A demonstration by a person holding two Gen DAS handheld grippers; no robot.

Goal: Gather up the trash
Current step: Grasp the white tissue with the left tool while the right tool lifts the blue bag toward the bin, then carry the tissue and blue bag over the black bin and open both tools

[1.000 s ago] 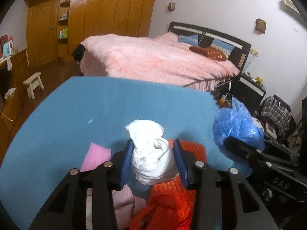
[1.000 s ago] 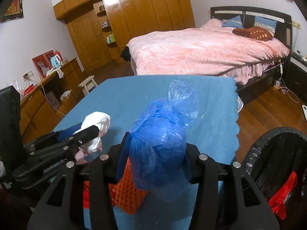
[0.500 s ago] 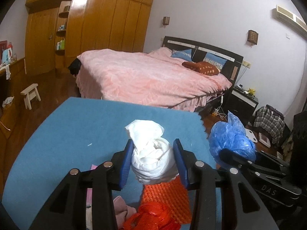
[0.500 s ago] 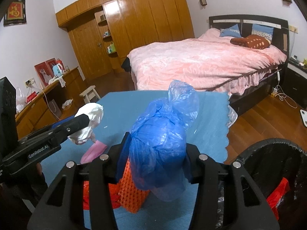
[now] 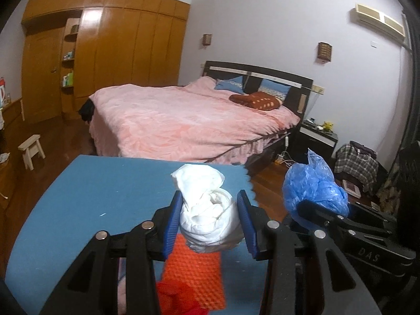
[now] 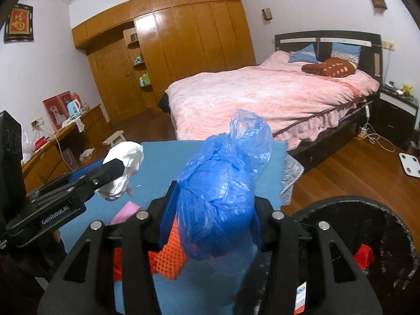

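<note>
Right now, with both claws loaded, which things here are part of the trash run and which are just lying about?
Part of the job:
- white wad in the left claw
- blue plastic bag in the right claw
- orange mesh sheet, red scrap and pink piece on the blue table
- black bin

Lying about:
- bed
- stool
- scale

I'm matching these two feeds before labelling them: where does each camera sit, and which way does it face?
Left wrist: on the left gripper, facing over the blue table toward the bed; its fingers clamp a white wad; the right gripper shows at right.
Right wrist: on the right gripper, same heading; fingers clamp a blue bag; black bin lower right, left gripper at left.
Shared: table, bed, wardrobe, orange mesh, both bundles.
</note>
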